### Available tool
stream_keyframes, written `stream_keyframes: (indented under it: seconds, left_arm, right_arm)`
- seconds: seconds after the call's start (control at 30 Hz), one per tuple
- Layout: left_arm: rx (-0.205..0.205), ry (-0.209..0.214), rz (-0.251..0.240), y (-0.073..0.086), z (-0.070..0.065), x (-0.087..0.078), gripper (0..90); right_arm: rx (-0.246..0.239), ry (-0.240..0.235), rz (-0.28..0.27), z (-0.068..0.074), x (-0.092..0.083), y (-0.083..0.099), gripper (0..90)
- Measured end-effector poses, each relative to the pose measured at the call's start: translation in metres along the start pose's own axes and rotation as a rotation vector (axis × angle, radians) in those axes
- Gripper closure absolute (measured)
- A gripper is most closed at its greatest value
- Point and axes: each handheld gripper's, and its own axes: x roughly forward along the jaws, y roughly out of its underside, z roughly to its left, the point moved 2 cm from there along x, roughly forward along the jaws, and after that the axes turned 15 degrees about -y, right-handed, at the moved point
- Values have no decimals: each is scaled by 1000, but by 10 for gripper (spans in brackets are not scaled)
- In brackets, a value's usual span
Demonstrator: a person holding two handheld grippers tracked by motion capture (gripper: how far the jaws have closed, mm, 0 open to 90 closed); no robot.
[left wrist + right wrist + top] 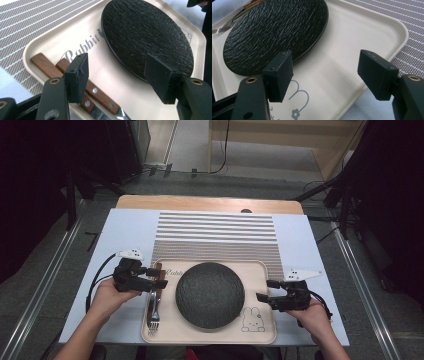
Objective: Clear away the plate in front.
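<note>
Resting on the cream tray (pixel 260 270), the black plate (pixel 210 294) sits at centre, wooden-handled cutlery (pixel 154 300) to its left. Left gripper (pixel 159 276) hovers over the handles, right gripper (pixel 266 290) over the tray's right edge; both gape wide, holding nothing.

The tabletop (pixel 125 227) is evenly lit from above; surroundings are left dark, and soft sheen is seen on the plate (pixel 150 32).
</note>
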Motion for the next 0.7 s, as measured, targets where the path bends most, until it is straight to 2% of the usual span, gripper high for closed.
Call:
stream_keyframes:
  seconds: [0.7]
  left_arm:
    - [-15, -63, 43, 26, 16, -10, 358]
  right_arm:
    - [-4, -4, 5, 1, 0, 0, 275]
